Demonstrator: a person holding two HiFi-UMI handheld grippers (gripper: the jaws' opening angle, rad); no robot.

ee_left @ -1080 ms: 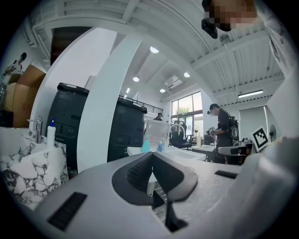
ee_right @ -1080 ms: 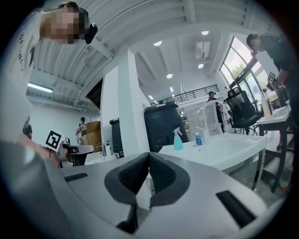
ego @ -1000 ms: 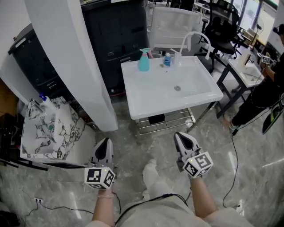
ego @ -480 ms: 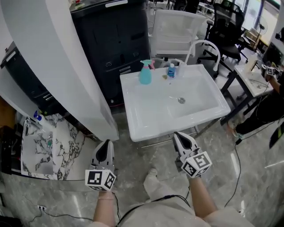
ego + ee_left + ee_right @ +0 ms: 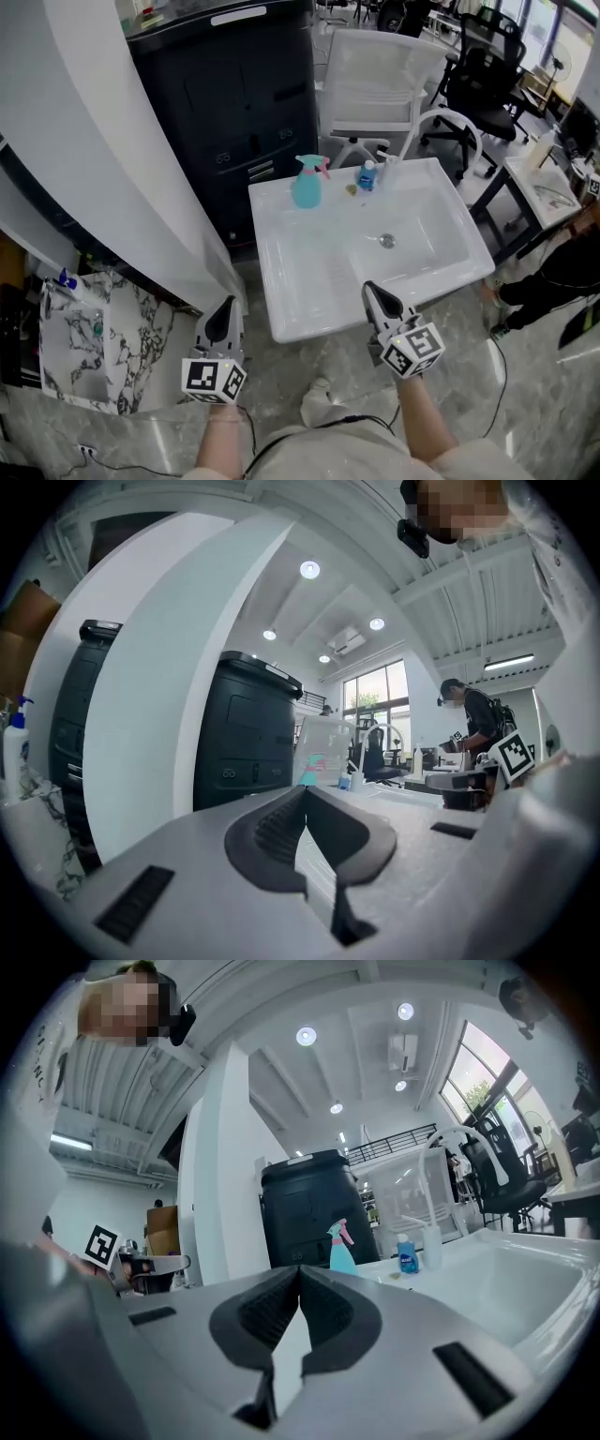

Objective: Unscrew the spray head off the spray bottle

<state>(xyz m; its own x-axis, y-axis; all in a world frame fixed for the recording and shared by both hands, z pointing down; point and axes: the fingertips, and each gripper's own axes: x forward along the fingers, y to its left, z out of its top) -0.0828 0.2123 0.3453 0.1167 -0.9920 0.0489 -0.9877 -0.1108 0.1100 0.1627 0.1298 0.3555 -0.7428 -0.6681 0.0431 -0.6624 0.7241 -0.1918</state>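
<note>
Sink [image 5: 309, 281]: one spray bottle [image 5: 306, 187], one blue bottle [image 5: 367, 176]; left gripper [image 5: 225, 306], right gripper [image 5: 369, 289] closed

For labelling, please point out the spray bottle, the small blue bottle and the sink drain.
spray bottle [image 5: 305, 191], head view, on its teal body.
small blue bottle [image 5: 367, 178], head view, on its blue middle.
sink drain [image 5: 387, 241], head view, on its metal centre.

Both hand-held grippers, left [image 5: 221, 323] and right [image 5: 380, 302], point forward, jaws closed, empty.

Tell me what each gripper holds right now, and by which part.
Nothing. The left gripper and right gripper are both shut and empty; the spray bottle stands untouched on the sink.
</note>
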